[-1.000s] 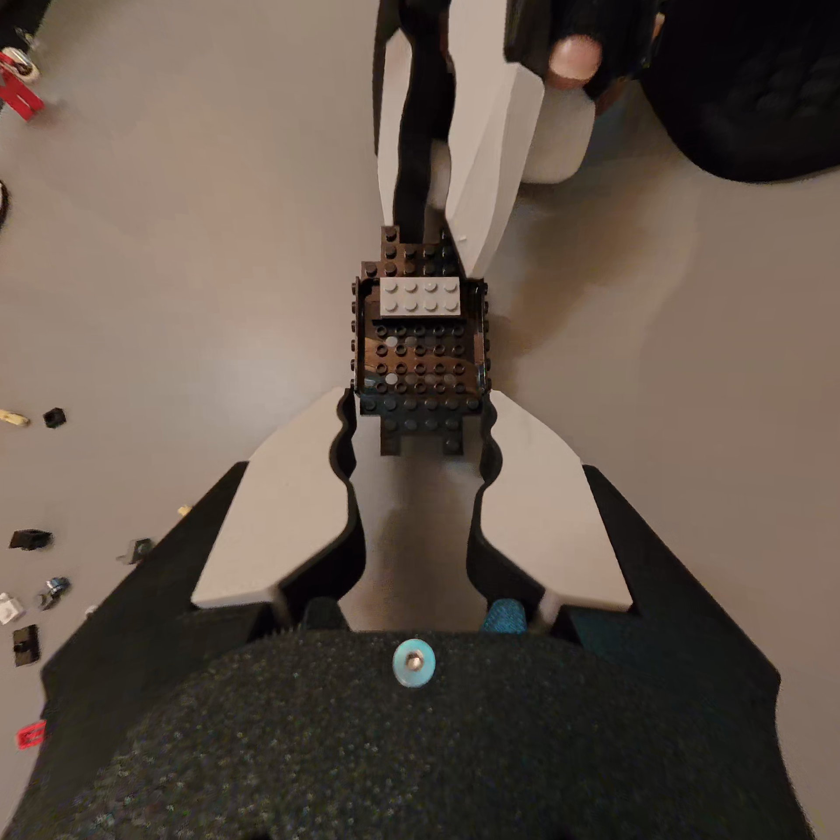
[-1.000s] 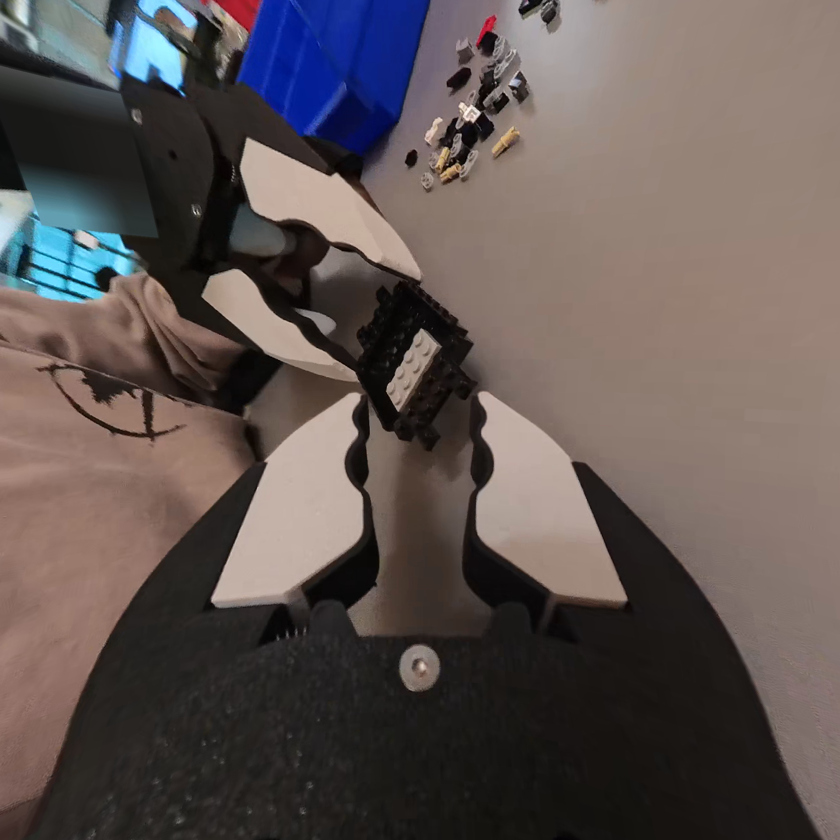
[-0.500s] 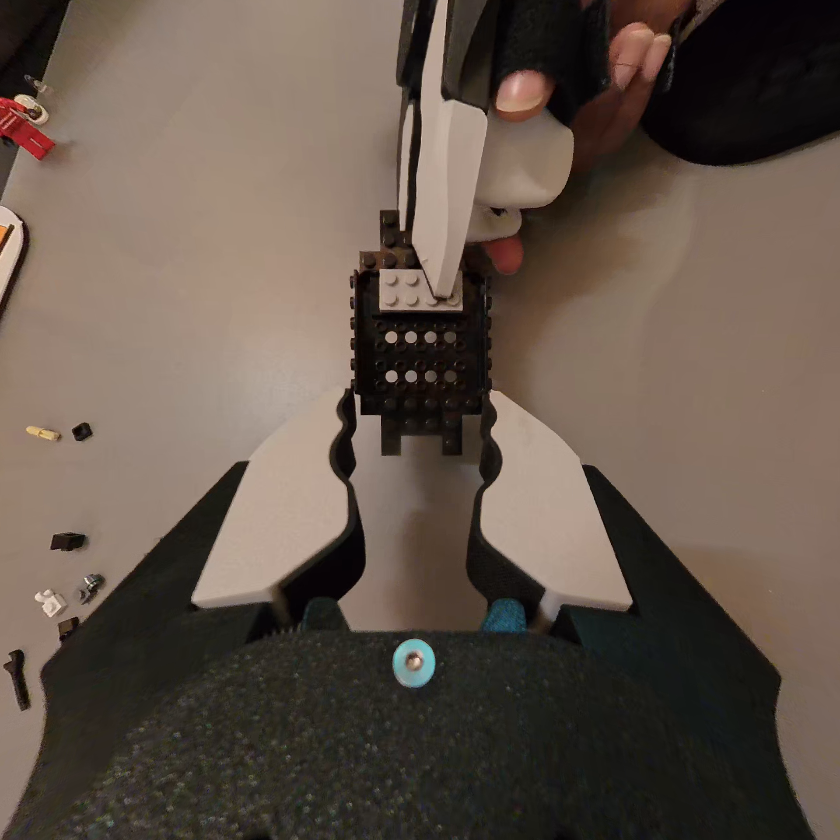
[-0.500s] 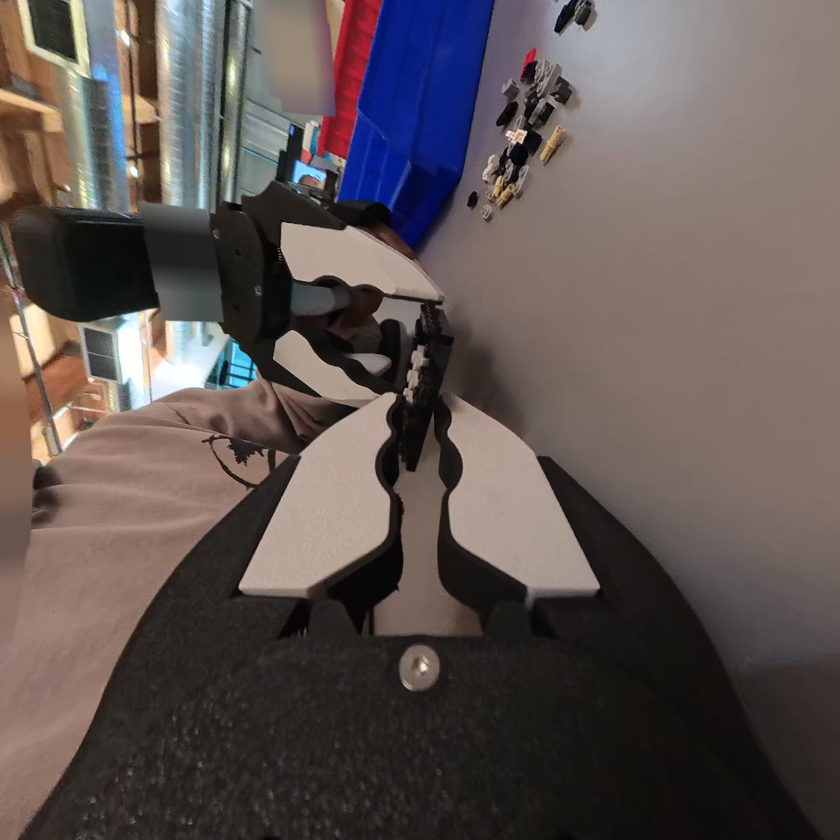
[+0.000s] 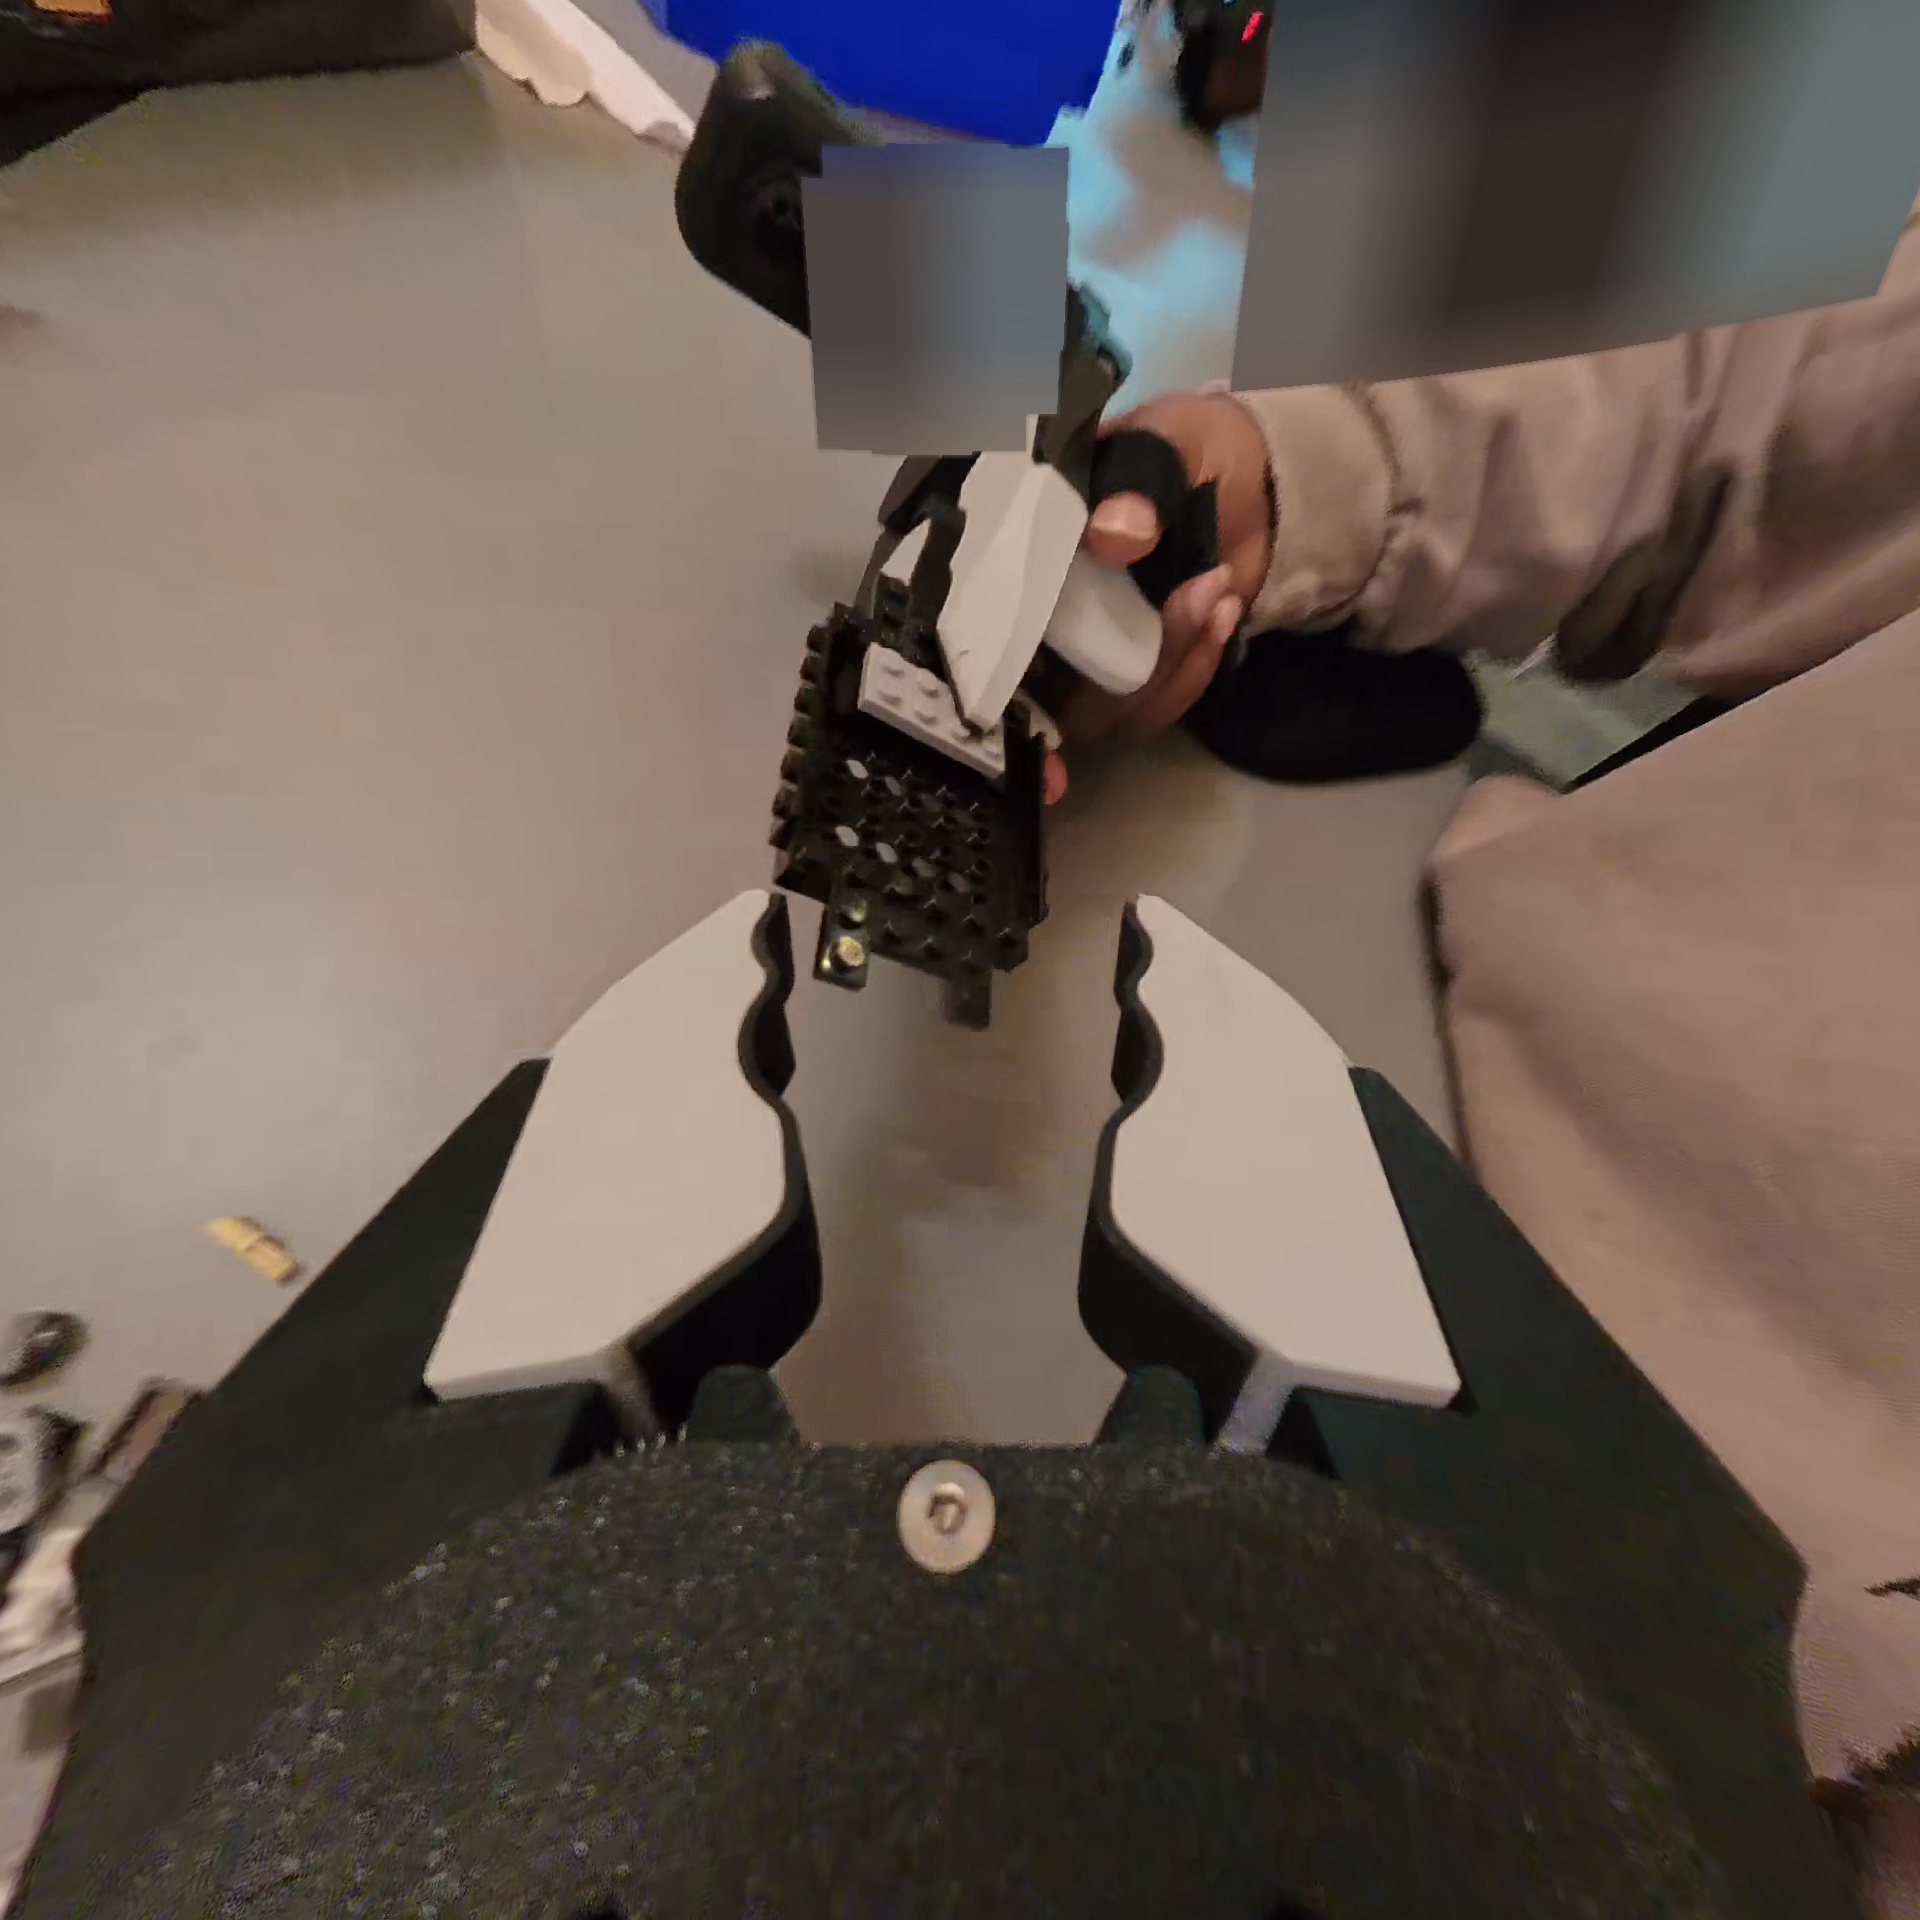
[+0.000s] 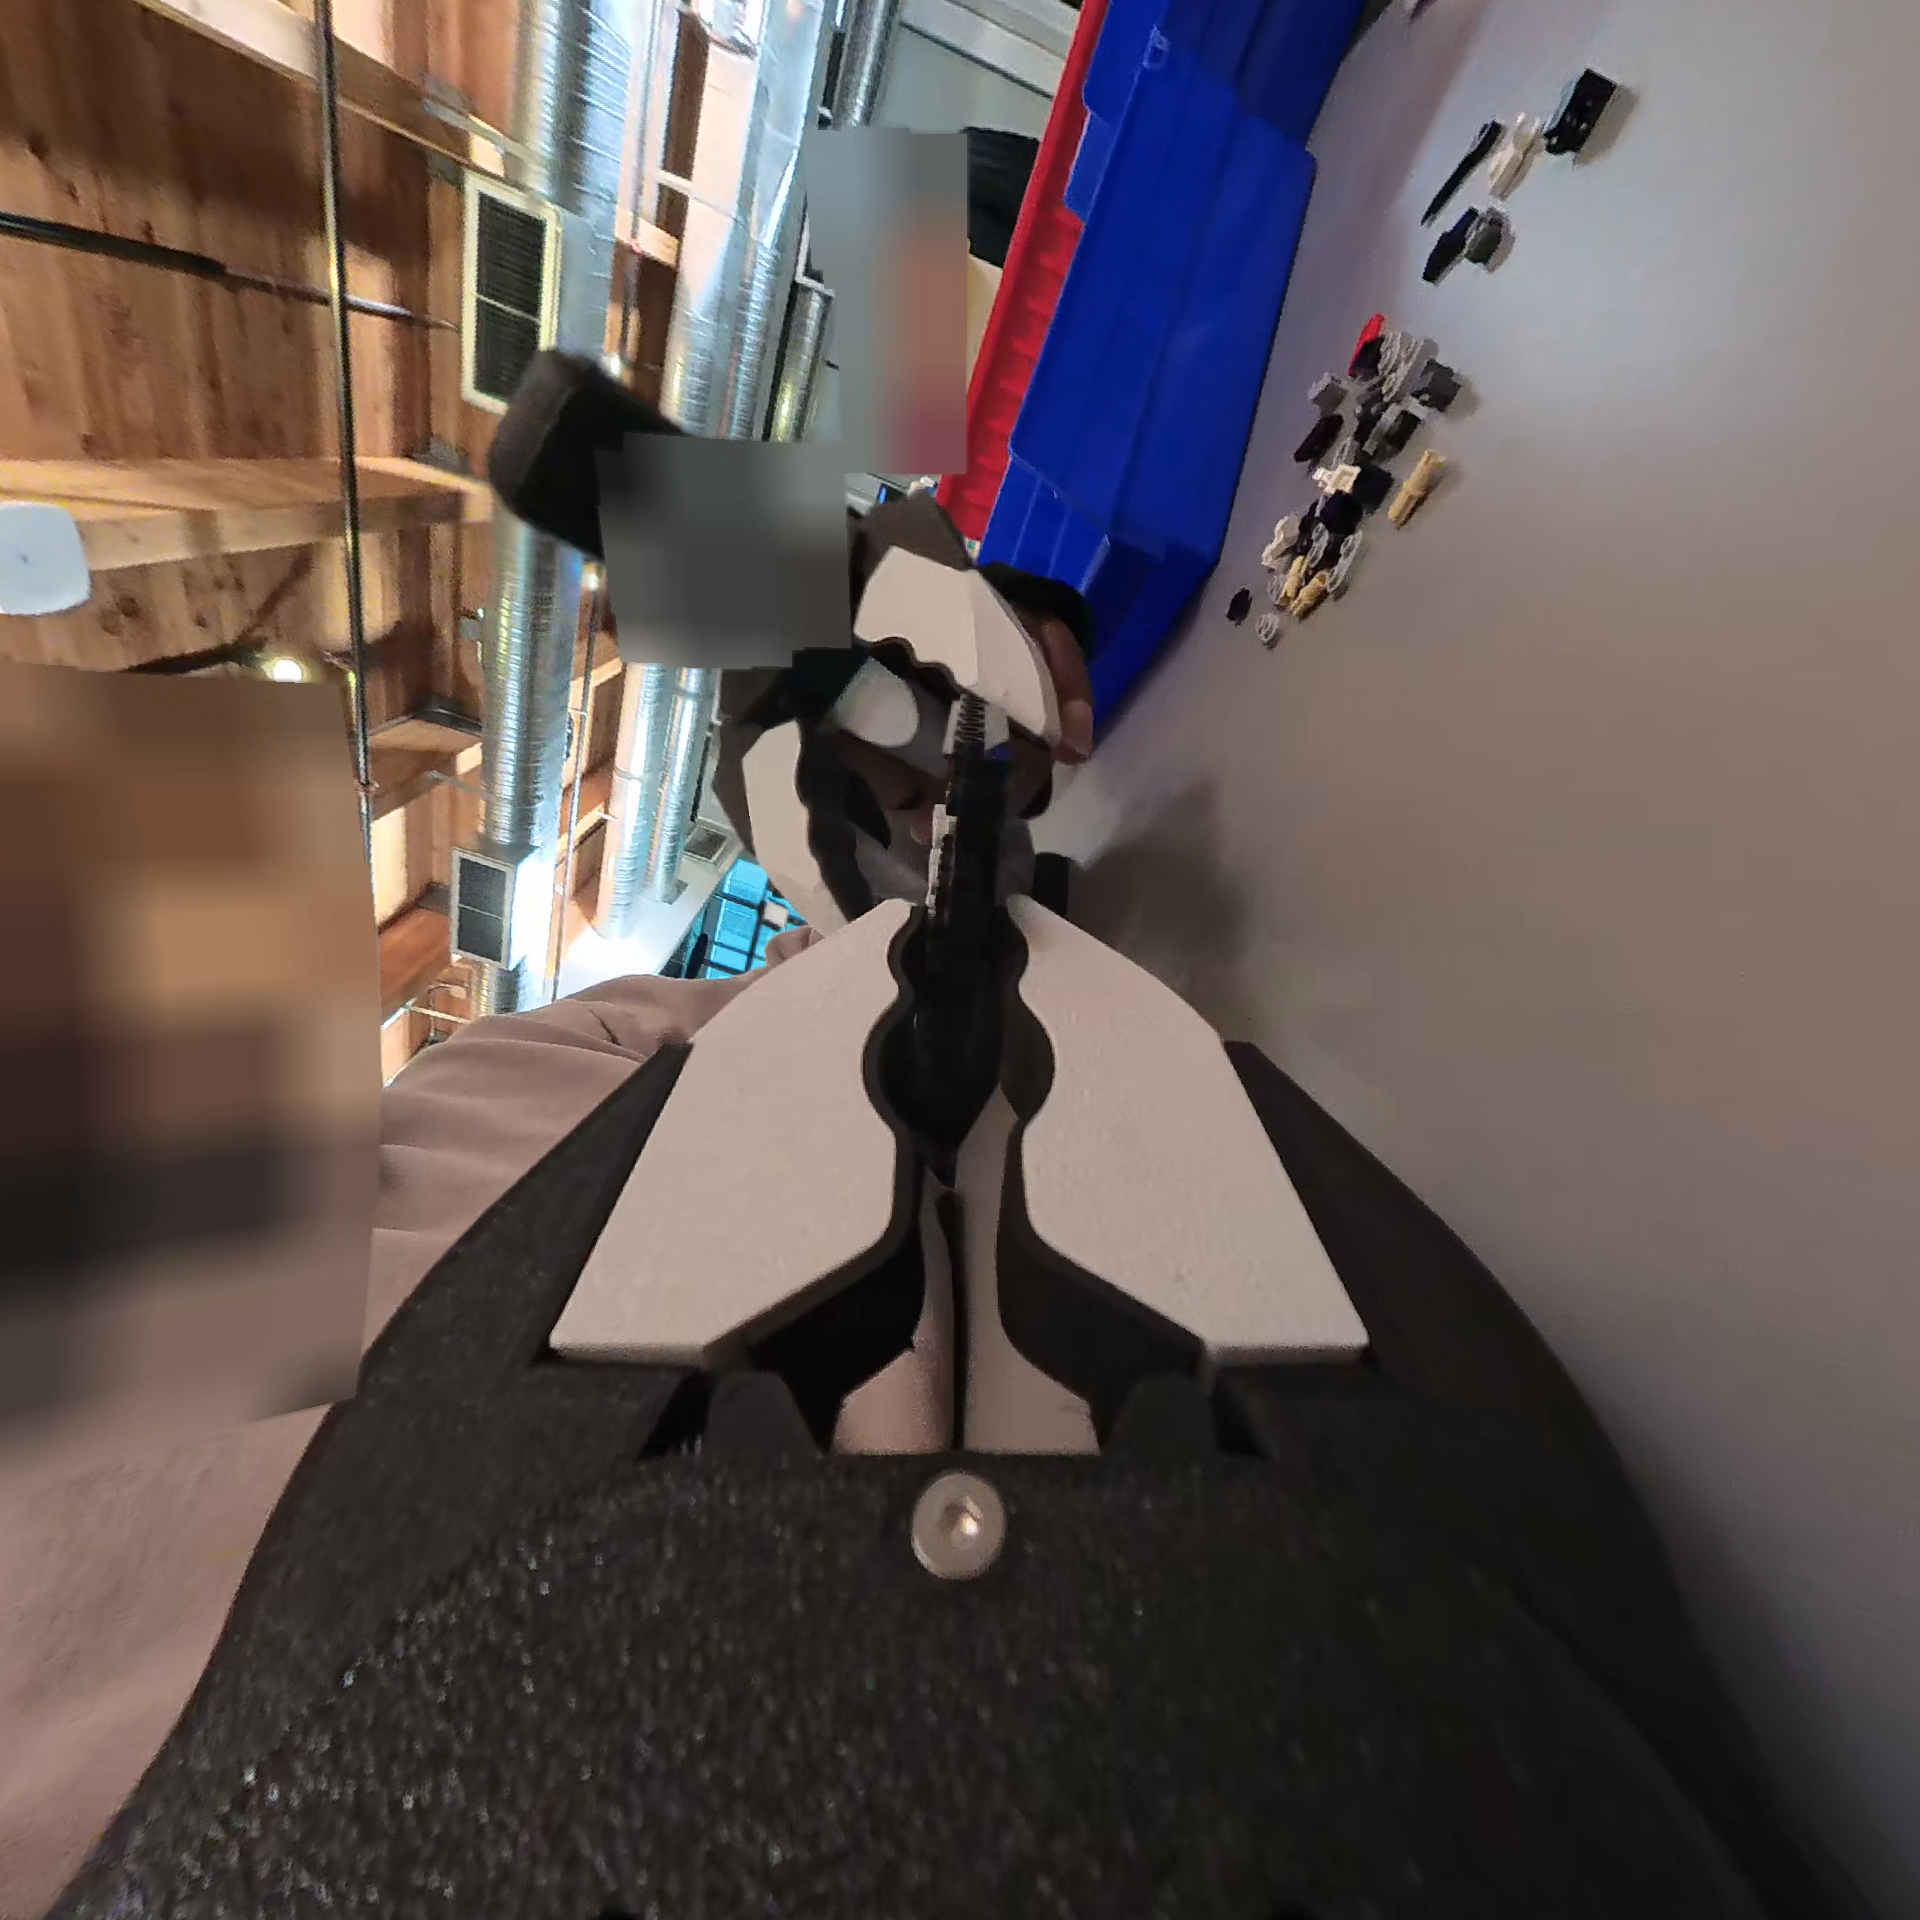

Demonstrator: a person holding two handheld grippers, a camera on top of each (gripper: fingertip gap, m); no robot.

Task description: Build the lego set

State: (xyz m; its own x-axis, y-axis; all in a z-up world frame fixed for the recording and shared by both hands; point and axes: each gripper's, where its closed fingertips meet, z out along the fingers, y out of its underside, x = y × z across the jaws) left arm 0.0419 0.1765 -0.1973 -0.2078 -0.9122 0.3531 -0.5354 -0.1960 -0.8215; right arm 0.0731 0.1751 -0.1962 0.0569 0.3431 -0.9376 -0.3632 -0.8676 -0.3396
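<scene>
A black Lego assembly [image 5: 914,831] with a grey 2x4 brick [image 5: 920,701] on its far end hangs tilted above the grey table. My right gripper [image 6: 964,909] is shut on its far end; in the right wrist view the assembly [image 6: 971,831] shows edge-on between the fingers. The right gripper also shows in the left wrist view [image 5: 987,644], held by a hand. My left gripper [image 5: 954,914] is open. The assembly's near end sits between its fingertips without touching them. The left gripper also shows open in the right wrist view [image 6: 940,821].
Blue bins [image 6: 1143,364] stand at the table's edge, with a pile of loose small pieces [image 6: 1351,488] beside them. A tan piece [image 5: 255,1247] and other bits lie at the left. A person's beige sleeve [image 5: 1558,499] and a black object [image 5: 1340,707] are at the right. Tip to tip, the grippers are about 4 centimetres apart.
My right gripper closed on the assembly's far end and tilted it. My left gripper's hold on the near end has come loose, and it stands open around it.
</scene>
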